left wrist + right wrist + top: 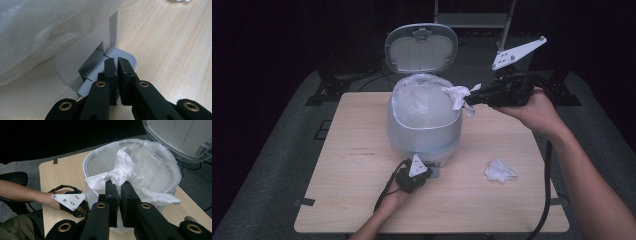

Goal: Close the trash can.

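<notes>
In the centre of the high view a small white pedal bin (424, 131) stands on the light wooden table (347, 200), its lid (421, 48) raised upright behind it and a clear plastic liner (422, 97) spread over its rim. At the right of that frame the right gripper (473, 97) is level with the rim, jaws closed on a crumpled white tissue (458, 95) that hangs at the bin's right edge. The right gripper view looks along those jaws: the tissue (117, 173) is pinched between them and bunches up in front of the bin's open mouth (130, 165), which the high view shows less plainly. It also shows the left gripper (81, 211) low at the left of the frame, by the bin's base.

At the bottom centre of the high view the left gripper (424, 172) rests at the foot of the bin. The left gripper view gives the detail: its jaws are closed with nothing between them, tips pressed on the ribbed grey foot pedal (125, 56) that juts from the base, liner (50, 30) hanging above.

A second crumpled tissue (499, 171) lies on the table at the lower right of the high view, well apart from the bin
</notes>
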Action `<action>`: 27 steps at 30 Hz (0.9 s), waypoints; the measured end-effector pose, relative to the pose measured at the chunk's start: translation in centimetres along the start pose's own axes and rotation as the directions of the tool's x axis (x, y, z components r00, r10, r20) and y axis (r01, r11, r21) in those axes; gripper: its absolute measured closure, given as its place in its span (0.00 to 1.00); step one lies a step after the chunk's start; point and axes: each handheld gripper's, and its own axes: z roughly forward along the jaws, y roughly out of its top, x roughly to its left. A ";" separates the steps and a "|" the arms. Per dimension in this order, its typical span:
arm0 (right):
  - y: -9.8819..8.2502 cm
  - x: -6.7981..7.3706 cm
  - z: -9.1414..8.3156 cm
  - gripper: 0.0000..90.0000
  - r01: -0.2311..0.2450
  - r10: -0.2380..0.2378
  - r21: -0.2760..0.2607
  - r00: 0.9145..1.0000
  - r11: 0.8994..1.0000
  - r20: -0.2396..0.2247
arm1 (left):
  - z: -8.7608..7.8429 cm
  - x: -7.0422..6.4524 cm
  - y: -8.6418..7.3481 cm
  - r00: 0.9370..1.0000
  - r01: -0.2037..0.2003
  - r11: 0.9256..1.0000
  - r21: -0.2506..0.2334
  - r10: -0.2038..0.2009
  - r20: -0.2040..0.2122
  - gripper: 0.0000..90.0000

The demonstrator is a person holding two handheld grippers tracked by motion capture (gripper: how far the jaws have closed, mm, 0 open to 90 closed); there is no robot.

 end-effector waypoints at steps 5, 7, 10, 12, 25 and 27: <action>0.4 -0.2 0.7 0.94 -0.005 0.005 -0.006 1.000 1.000 -0.006 | 0.0 0.0 0.0 1.000 0.000 1.000 0.000 0.000 0.002 0.96; 0.8 -0.4 1.1 0.94 -0.006 0.005 -0.007 1.000 1.000 -0.010 | 0.0 0.0 0.0 1.000 0.002 1.000 -0.002 -0.002 0.002 0.96; 1.2 -0.4 1.6 0.94 -0.005 0.005 -0.004 1.000 1.000 -0.016 | 0.0 0.0 0.0 1.000 0.002 1.000 -0.002 -0.002 0.002 0.96; 1.4 -0.4 1.8 0.94 -0.004 0.004 -0.003 1.000 1.000 -0.018 | 0.0 0.0 -0.1 1.000 0.007 1.000 -0.004 -0.007 0.002 0.96; 2.8 -0.4 3.2 0.94 0.003 -0.004 -0.005 0.999 1.000 -0.037 | 0.0 0.0 -0.1 1.000 0.006 1.000 -0.007 -0.006 0.002 0.96; 3.0 -0.4 3.6 0.94 0.004 -0.004 -0.002 0.999 1.000 -0.040 | 0.0 0.0 -0.1 1.000 0.006 1.000 -0.008 -0.006 0.003 0.96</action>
